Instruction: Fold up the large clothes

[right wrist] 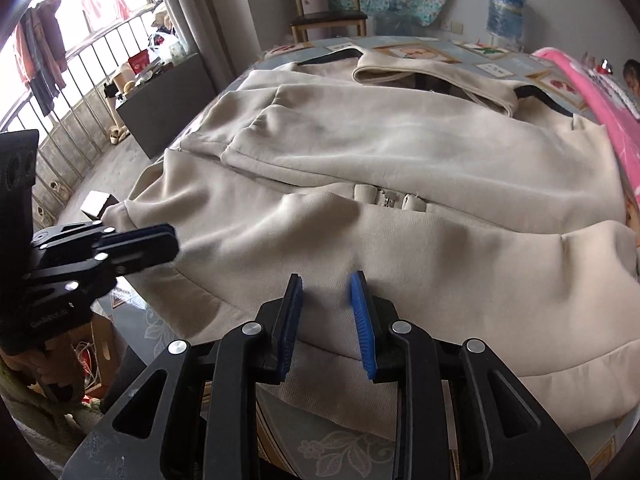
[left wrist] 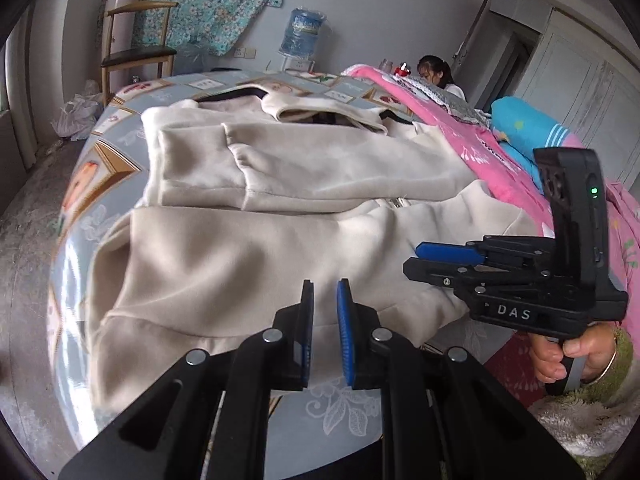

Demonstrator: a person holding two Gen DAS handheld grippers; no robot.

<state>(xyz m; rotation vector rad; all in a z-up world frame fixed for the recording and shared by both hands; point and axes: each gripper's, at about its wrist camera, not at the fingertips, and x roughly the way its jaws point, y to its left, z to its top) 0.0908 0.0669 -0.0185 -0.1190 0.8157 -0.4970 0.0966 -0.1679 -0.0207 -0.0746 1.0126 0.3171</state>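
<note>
A large beige jacket lies spread on the table with both sleeves folded across its chest; it also shows in the right wrist view. Its collar points away from me and its hem is at the near edge. My left gripper hovers just above the hem, jaws slightly apart and empty. My right gripper hovers over the hem further right, jaws apart and empty. Each gripper shows in the other's view: the right gripper at right, the left gripper at left.
The table has a patterned cloth. A pink quilt and blue pillow lie along the right. A wooden chair, a water jug and a seated person are behind. A window railing is at left.
</note>
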